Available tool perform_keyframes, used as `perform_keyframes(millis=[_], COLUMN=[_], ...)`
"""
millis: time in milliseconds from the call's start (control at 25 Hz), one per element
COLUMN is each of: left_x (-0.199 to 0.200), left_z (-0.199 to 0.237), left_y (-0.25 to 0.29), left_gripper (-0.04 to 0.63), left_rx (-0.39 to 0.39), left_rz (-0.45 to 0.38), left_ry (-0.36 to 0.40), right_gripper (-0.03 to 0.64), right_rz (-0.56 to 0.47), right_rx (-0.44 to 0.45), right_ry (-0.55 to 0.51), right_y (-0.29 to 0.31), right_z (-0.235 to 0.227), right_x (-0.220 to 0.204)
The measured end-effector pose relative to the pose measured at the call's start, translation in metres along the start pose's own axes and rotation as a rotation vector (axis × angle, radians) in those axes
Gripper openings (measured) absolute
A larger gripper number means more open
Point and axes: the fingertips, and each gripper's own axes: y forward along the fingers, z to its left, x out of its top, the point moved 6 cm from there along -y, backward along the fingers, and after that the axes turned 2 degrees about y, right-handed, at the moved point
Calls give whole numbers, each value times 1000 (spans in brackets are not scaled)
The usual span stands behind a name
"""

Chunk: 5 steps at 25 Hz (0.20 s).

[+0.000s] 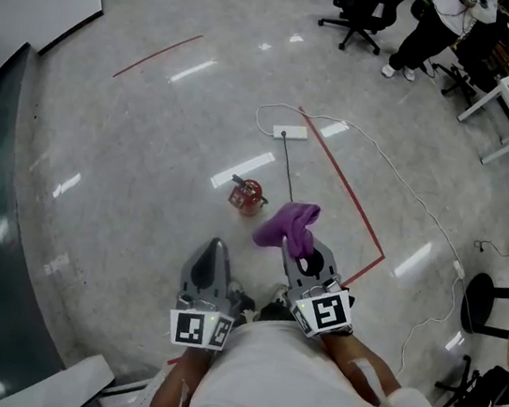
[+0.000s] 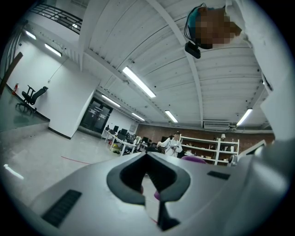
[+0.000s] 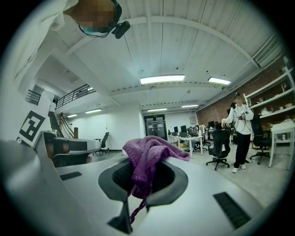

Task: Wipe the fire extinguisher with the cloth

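In the head view, the purple knitted cloth (image 1: pixel 287 226) drapes over the front of the right gripper (image 1: pixel 303 246) and hides its jaw tips. The small red metal fire extinguisher (image 1: pixel 248 196), on the floor ahead of both tools, is too small to show its nozzle or label. In the left gripper view, the grey body of the left gripper (image 2: pixel 150 198) hides all but slivers of the cloth.

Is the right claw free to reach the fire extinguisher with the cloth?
Probably yes: the right claw grips the cloth, and only bare floor lies between it and the fire extinguisher.
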Motion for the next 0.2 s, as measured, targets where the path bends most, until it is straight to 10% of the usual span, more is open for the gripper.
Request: perform_keyframes(millis=[200], left_x=[1], left_z=[-7], left_y=[-1], left_gripper=[5], left_rx=[-7], left_rz=[9], left_ry=[6], right_gripper=[49], right_rz=[-14], right_rx=[-14], right_ry=[3], right_y=[-5], right_z=[-9], right_x=[6])
